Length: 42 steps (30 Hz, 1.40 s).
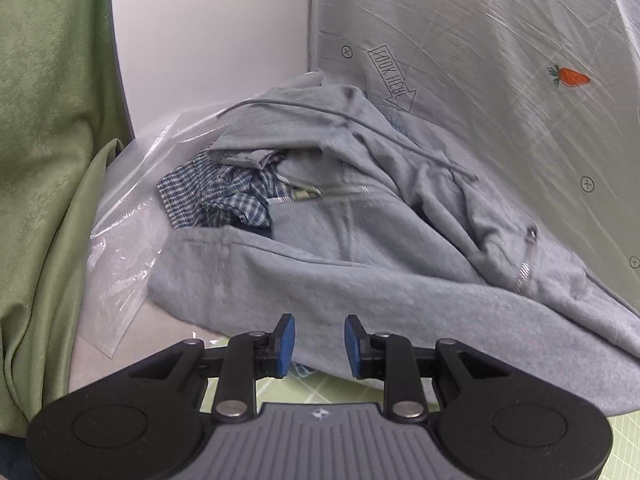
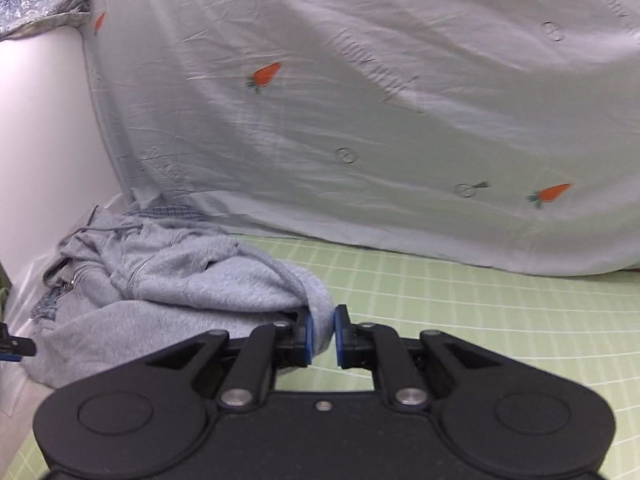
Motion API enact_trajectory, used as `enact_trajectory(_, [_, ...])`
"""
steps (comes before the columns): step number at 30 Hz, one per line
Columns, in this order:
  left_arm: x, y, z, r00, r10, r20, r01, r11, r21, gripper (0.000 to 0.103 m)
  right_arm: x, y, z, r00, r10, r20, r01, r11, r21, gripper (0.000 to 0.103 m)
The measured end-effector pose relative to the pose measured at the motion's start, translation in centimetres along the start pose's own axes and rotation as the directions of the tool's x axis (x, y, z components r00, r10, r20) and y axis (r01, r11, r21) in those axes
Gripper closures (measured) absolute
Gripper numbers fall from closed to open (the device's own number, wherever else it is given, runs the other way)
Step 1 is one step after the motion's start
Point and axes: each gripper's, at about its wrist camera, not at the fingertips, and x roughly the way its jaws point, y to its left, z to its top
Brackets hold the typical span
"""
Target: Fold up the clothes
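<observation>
We see a crumpled fleecy grey hoodie [image 1: 360,272] | our left gripper [image 1: 320,344] gapes, holding nothing | our right gripper [image 2: 321,336] pinches its hem.

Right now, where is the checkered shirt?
In the left wrist view, the checkered shirt sits left of centre, tucked under the grey hoodie, on clear plastic.

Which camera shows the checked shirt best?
The left wrist view. There the checked shirt lies in plain sight, tucked under the gray hoodie. The right wrist view shows only small bits of it peeking out behind the hoodie's far and left edges.
</observation>
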Motion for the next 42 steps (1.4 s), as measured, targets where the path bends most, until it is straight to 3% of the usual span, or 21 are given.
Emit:
enact_trajectory(5, [-1.2, -3.5, -2.5, 1.0, -0.013, -0.012, 0.013, 0.999, 0.041, 0.067, -0.9, -9.8, -0.4, 0.988, -0.152, -0.017, 0.153, 0.984, 0.09, 0.092])
enact_trajectory(12, [0.2, -9.6, -5.4, 0.997, -0.059, -0.046, 0.065, 0.99, 0.126, 0.059, 0.0, -21.0, 0.3, 0.939, -0.343, -0.034, 0.343, 0.922, 0.181, 0.091])
enact_trajectory(14, [1.0, -11.1, -5.8, 0.996, -0.073, -0.056, 0.081, 0.984, 0.157, 0.053, 0.7, -21.6, -1.0, 0.933, -0.349, -0.09, 0.36, 0.908, 0.215, 0.088])
enact_trajectory(16, [2.5, -12.2, -6.1, 0.995, -0.077, -0.069, 0.089, 0.978, 0.19, 0.048, 1.4, -22.2, -2.2, 0.925, -0.352, -0.146, 0.378, 0.892, 0.247, 0.078])
enact_trajectory(17, [3.5, -12.4, -6.2, 0.994, -0.073, -0.086, 0.089, 0.974, 0.207, 0.047, 1.8, -22.5, -2.8, 0.92, -0.352, -0.173, 0.388, 0.884, 0.263, 0.058])
enact_trajectory(18, [4.5, -12.7, -6.2, 0.992, -0.065, -0.104, 0.088, 0.971, 0.223, 0.046, 2.1, -22.8, -3.4, 0.914, -0.352, -0.201, 0.397, 0.874, 0.278, 0.046])
enact_trajectory(21, [7.1, -13.9, -5.9, 0.986, -0.051, -0.156, 0.092, 0.959, 0.267, 0.041, 3.2, -23.7, -5.3, 0.895, -0.346, -0.283, 0.428, 0.845, 0.321, 0.03])
enact_trajectory(26, [10.9, -15.1, -5.6, 0.969, -0.078, -0.236, 0.145, 0.948, 0.282, 0.037, 3.8, -23.2, -9.7, 0.857, -0.276, -0.435, 0.47, 0.763, 0.443, 0.027])
enact_trajectory(28, [11.7, -15.4, -5.6, 0.955, -0.115, -0.273, 0.191, 0.944, 0.27, 0.036, 3.6, -22.4, -11.0, 0.869, -0.221, -0.443, 0.448, 0.732, 0.514, 0.026])
enact_trajectory(31, [12.3, -16.3, -6.0, 0.937, -0.161, -0.311, 0.249, 0.93, 0.272, 0.036, 4.4, -20.8, -11.1, 0.885, -0.183, -0.428, 0.412, 0.735, 0.538, 0.025])
enact_trajectory(34, [12.2, -17.1, -6.5, 0.933, -0.162, -0.323, 0.263, 0.917, 0.3, 0.036, 5.6, -19.4, -10.5, 0.88, -0.201, -0.43, 0.415, 0.764, 0.494, 0.029])
enact_trajectory(35, [12.1, -17.2, -6.6, 0.933, -0.162, -0.321, 0.265, 0.914, 0.307, 0.036, 5.8, -19.0, -10.4, 0.881, -0.204, -0.428, 0.413, 0.773, 0.482, 0.039])
enact_trajectory(36, [11.8, -17.3, -6.7, 0.934, -0.164, -0.318, 0.266, 0.912, 0.313, 0.036, 5.7, -18.8, -10.3, 0.886, -0.202, -0.417, 0.402, 0.782, 0.476, 0.058])
enact_trajectory(39, [10.5, -17.4, -7.0, 0.939, -0.167, -0.3, 0.266, 0.907, 0.327, 0.036, 4.8, -18.2, -10.1, 0.901, -0.203, -0.384, 0.37, 0.823, 0.432, 0.091])
enact_trajectory(42, [8.5, -17.3, -7.5, 0.949, -0.165, -0.27, 0.251, 0.911, 0.327, 0.036, 2.9, -18.6, -9.9, 0.92, -0.188, -0.344, 0.327, 0.853, 0.406, 0.096])
